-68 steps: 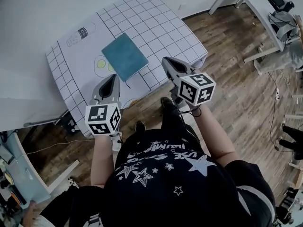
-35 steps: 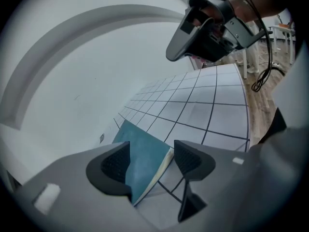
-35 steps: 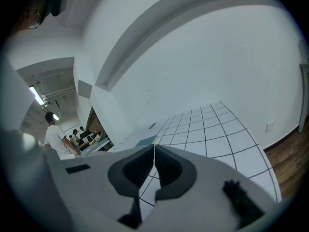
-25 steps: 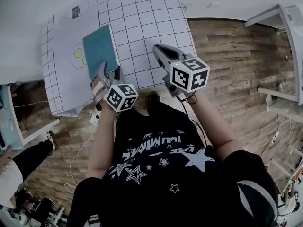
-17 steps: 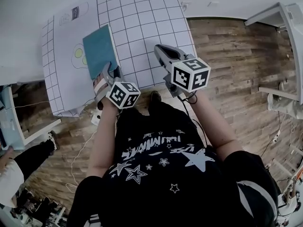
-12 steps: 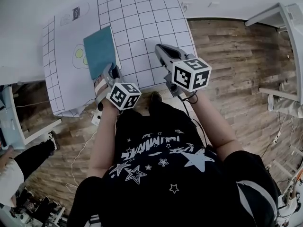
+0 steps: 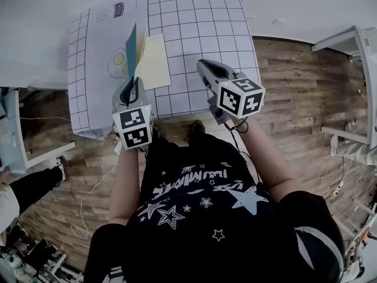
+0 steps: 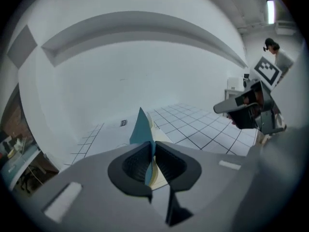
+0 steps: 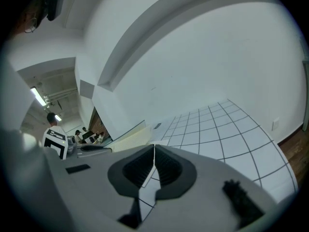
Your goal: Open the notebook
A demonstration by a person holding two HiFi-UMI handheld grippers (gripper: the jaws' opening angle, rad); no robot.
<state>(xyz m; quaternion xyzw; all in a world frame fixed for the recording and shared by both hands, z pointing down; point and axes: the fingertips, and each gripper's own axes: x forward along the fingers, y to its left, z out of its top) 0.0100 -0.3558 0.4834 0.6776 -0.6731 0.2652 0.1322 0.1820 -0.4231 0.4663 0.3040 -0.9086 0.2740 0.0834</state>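
The notebook lies on the checked mat [image 7: 194,28], and its teal cover [image 7: 132,45] stands almost upright above a bare cream page [image 7: 154,62]. My left gripper [image 7: 132,85] holds the cover's near edge. In the left gripper view the jaws are closing on the teal cover [image 8: 141,128], and both pads of the left gripper [image 8: 153,151] press on it. My right gripper [image 7: 206,67] hovers to the right of the notebook, apart from it. In the right gripper view the right gripper [image 9: 154,154] has its jaws together with nothing between them, and the cream page [image 9: 123,138] shows to its left.
The mat covers a white table whose near edge [image 7: 171,115] runs just in front of the grippers. Drawn outlines [image 7: 118,63] lie left of the notebook. Wooden floor [image 7: 294,87] spreads to the right, with a white table leg [image 7: 344,40] there.
The notebook lay flat and shut. My left gripper closed on the cover's near edge, rolled and rose, lifting the cover upright and baring the cream page. The right gripper drifted slightly.
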